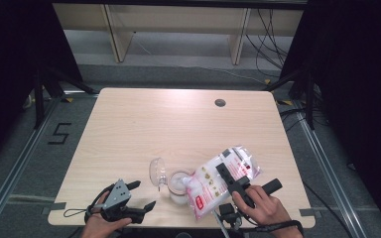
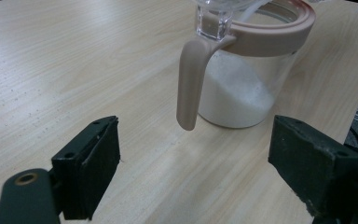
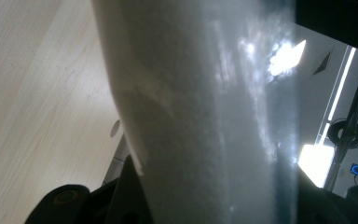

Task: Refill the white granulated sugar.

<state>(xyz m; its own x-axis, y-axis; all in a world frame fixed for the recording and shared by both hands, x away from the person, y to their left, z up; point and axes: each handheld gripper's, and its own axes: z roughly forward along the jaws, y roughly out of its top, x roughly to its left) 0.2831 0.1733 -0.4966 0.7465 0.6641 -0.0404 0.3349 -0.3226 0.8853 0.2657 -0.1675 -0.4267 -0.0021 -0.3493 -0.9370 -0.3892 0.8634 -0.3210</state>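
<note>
Right hand-held gripper (image 1: 226,174) clamped on the bag (image 1: 218,183), holding it tilted with its lower corner at the mouth of the jar (image 1: 178,187) near the worktop's (image 1: 178,124) front edge. Jar partly filled with white granules, its clear lid (image 1: 157,171) flipped open to the left. Left hand-held gripper (image 1: 144,195) sits beside the jar, jaws wide apart, gripping nothing.

One jar (image 1: 179,187), one bag (image 1: 222,179), two hand-held grippers.
</note>
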